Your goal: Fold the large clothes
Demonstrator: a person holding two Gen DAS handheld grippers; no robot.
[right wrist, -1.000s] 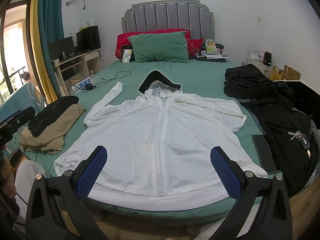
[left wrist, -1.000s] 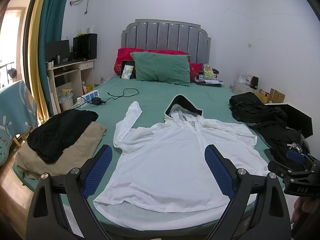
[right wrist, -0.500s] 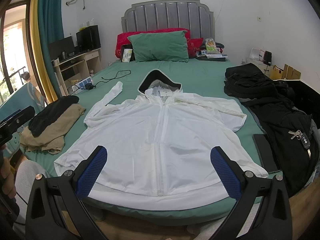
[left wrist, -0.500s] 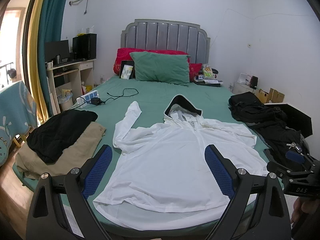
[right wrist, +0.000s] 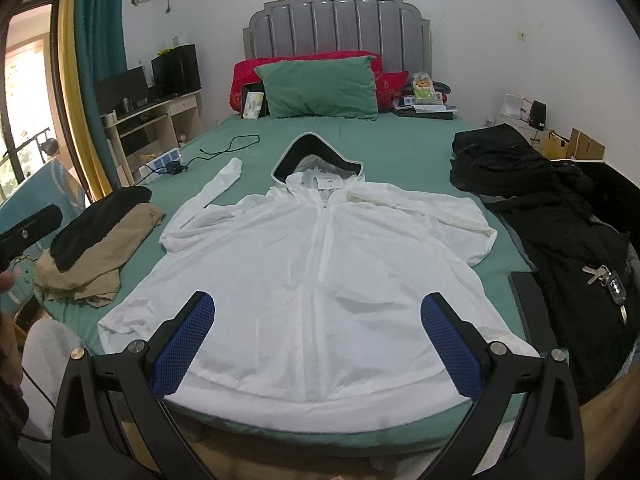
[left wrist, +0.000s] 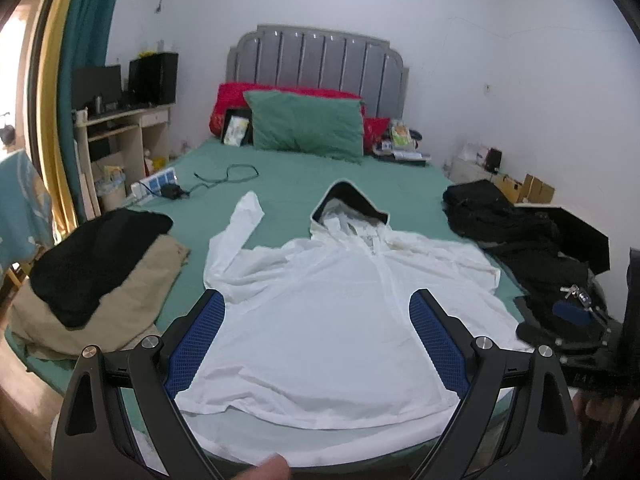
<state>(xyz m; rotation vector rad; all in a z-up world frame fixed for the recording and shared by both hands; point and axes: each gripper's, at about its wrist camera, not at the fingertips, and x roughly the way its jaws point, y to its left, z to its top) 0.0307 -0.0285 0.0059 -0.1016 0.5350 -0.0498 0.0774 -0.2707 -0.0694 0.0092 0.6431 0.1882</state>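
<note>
A white hooded zip jacket lies spread flat, front up, on the green bed. Its hood points at the headboard and its hem hangs at the near edge. One sleeve stretches up on the left; the other is folded in on the right. My left gripper hovers open above the jacket's lower half, nothing between its blue pads. My right gripper also stands open over the hem. The right gripper's body shows at the right edge of the left wrist view.
Folded tan and black clothes sit at the bed's left edge. A heap of black clothes with keys fills the right side. Pillows, a cable and power strip lie further back. A desk stands left.
The left wrist view has shifted slightly toward the bed. The jacket has not moved and both grippers stay open.
</note>
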